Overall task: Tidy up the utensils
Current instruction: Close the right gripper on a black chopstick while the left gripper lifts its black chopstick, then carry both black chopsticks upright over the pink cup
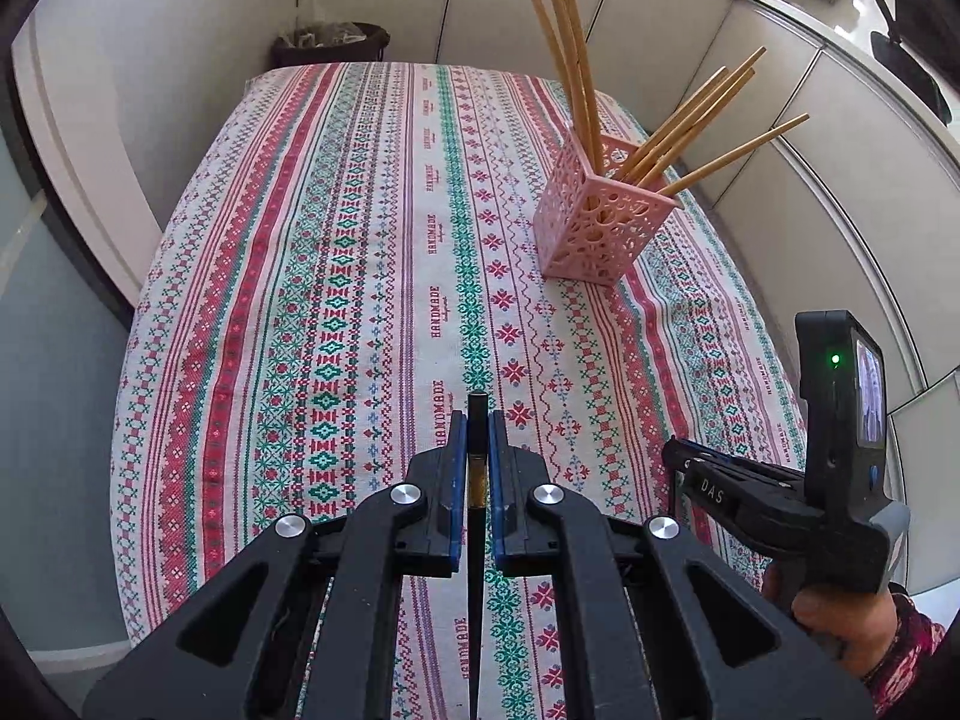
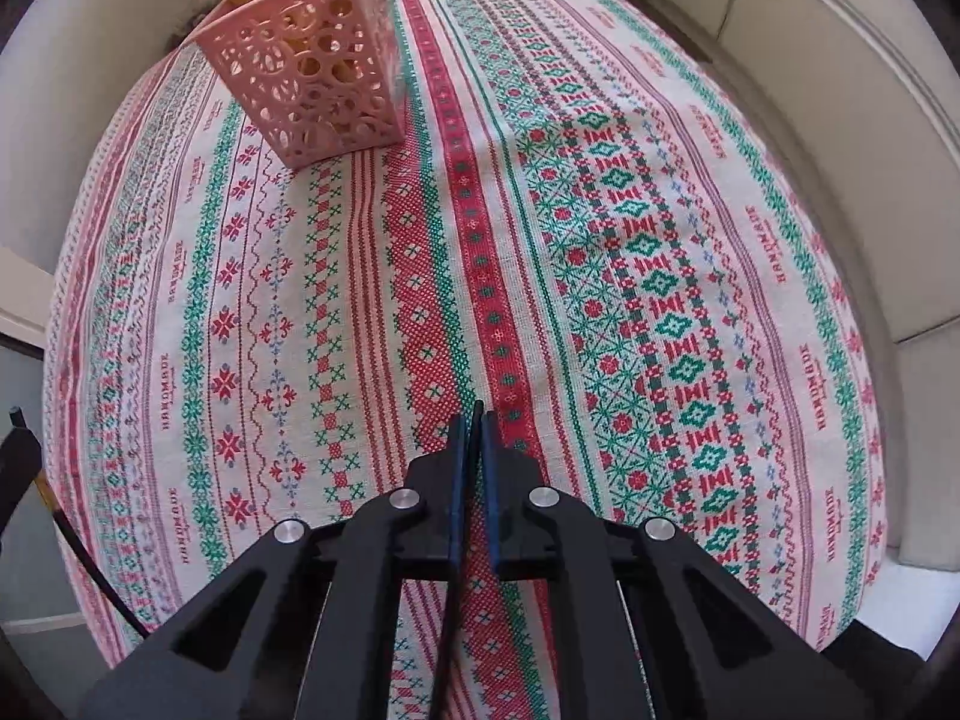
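My left gripper (image 1: 477,420) is shut on a black chopstick (image 1: 477,462) with a gold band, held lengthwise above the tablecloth. My right gripper (image 2: 474,420) is shut on a second black chopstick (image 2: 476,414), thin end forward. A pink perforated holder (image 1: 591,222) stands at the right of the table with several wooden chopsticks (image 1: 708,120) leaning out of it. It also shows in the right wrist view (image 2: 312,78) at the top left. The right gripper (image 1: 678,450) appears at the lower right of the left wrist view. The left gripper's chopstick (image 2: 90,564) shows at the left edge.
The table is covered by a red, green and white patterned cloth (image 1: 336,276). White cabinets (image 1: 810,138) run along the right and back. A dark bin (image 1: 330,45) stands behind the table's far edge.
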Demonstrator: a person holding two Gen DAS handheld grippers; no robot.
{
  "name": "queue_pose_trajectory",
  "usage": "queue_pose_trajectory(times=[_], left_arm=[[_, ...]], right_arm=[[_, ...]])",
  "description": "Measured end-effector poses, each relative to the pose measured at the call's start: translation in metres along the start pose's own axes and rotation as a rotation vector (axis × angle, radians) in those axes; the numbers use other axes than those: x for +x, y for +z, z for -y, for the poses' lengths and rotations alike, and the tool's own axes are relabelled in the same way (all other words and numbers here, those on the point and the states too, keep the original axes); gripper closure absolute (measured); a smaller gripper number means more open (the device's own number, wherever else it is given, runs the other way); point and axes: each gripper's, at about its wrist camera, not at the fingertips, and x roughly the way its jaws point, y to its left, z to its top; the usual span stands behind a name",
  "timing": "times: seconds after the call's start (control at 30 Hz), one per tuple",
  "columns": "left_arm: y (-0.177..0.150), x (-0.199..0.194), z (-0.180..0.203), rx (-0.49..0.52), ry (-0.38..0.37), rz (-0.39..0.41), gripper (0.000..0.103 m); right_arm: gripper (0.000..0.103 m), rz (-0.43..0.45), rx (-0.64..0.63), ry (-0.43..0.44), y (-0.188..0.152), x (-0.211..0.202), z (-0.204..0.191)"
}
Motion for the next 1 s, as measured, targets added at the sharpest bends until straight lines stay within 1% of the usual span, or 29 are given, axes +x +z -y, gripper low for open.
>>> queue_pose_trajectory(times=[0.03,0.07,0.1,0.17,0.2,0.27,0.33,0.4,0.47,0.57,0.73,1.0], left_arm=[[0.000,-0.002,0.001,0.001,-0.007,0.004,0.097],[0.000,-0.005,0.003,0.004,-0.017,0.011,0.097],[0.000,-0.008,0.006,0.008,-0.027,0.020,0.097],[0.000,-0.017,0.012,0.019,-0.054,0.045,0.097],[0.001,-0.023,0.016,0.023,-0.074,0.064,0.097],[0.000,-0.035,0.026,0.035,-0.092,0.112,0.097],[-0.002,-0.051,0.039,0.055,-0.105,0.167,0.097],[-0.006,-0.064,0.050,0.067,-0.119,0.204,0.097],[-0.010,-0.076,0.063,0.088,-0.134,0.232,0.097],[-0.015,-0.090,0.081,0.124,-0.129,0.259,0.097],[-0.009,-0.112,0.098,0.150,-0.098,0.308,0.097],[0.003,-0.134,0.119,0.216,-0.043,0.343,0.097]], right_arm=[[0.099,0.017,0.028,0.055,0.001,-0.005,0.009],[0.099,0.069,0.045,0.116,0.000,-0.017,0.018],[0.099,0.125,0.044,0.156,-0.002,-0.030,0.023],[0.099,0.259,0.001,0.205,-0.010,-0.065,0.028],[0.099,0.327,-0.036,0.219,-0.016,-0.085,0.028],[0.099,0.458,-0.116,0.224,-0.029,-0.122,0.027],[0.099,0.559,-0.185,0.229,-0.042,-0.152,0.023],[0.099,0.630,-0.244,0.233,-0.056,-0.174,0.023],[0.099,0.662,-0.274,0.243,-0.067,-0.190,0.026],[0.099,0.665,-0.269,0.264,-0.069,-0.202,0.030],[0.099,0.655,-0.238,0.287,-0.060,-0.219,0.030],[0.099,0.614,-0.192,0.350,-0.038,-0.254,0.041]])
